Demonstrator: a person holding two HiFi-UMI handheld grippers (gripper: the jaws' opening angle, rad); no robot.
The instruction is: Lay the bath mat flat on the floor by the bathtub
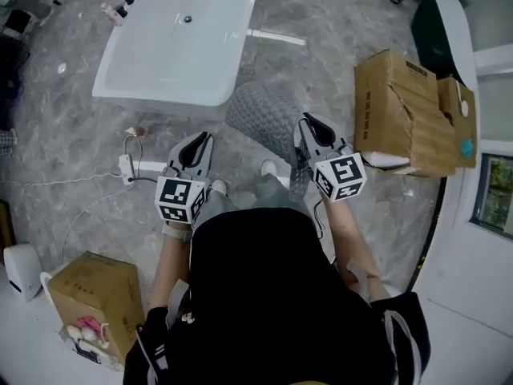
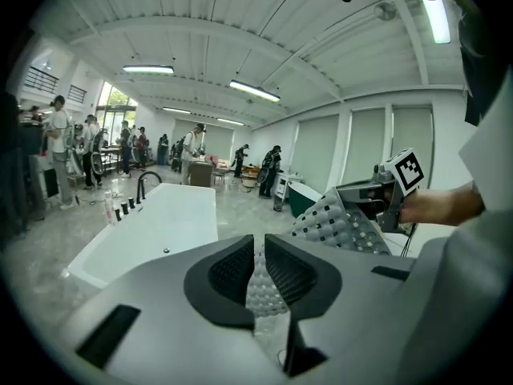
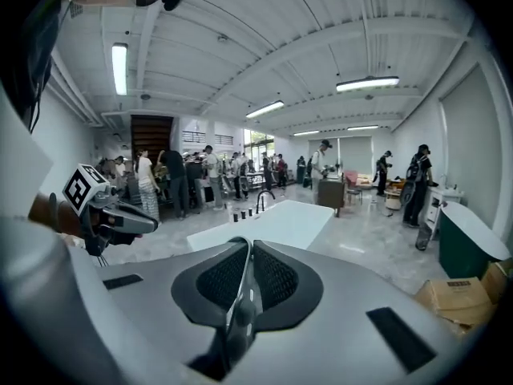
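The grey studded bath mat (image 1: 268, 119) hangs in the air in front of me, just short of the near end of the white bathtub (image 1: 176, 38). My right gripper (image 1: 309, 131) is shut on the mat's right edge; in the right gripper view the mat (image 3: 236, 319) shows edge-on between the pads. My left gripper (image 1: 200, 143) sits lower left. In the left gripper view the bubbled mat (image 2: 345, 223) runs from between its closed jaws across to the right gripper (image 2: 361, 195). The tub (image 2: 160, 231) lies ahead on the grey marble floor.
A torn cardboard box (image 1: 405, 115) stands to the right of me, another box (image 1: 88, 287) at lower left. A power strip with cables (image 1: 128, 167) lies on the floor left of my left gripper. A dark green tub (image 1: 437, 30) is at upper right. Several people stand beyond the tub.
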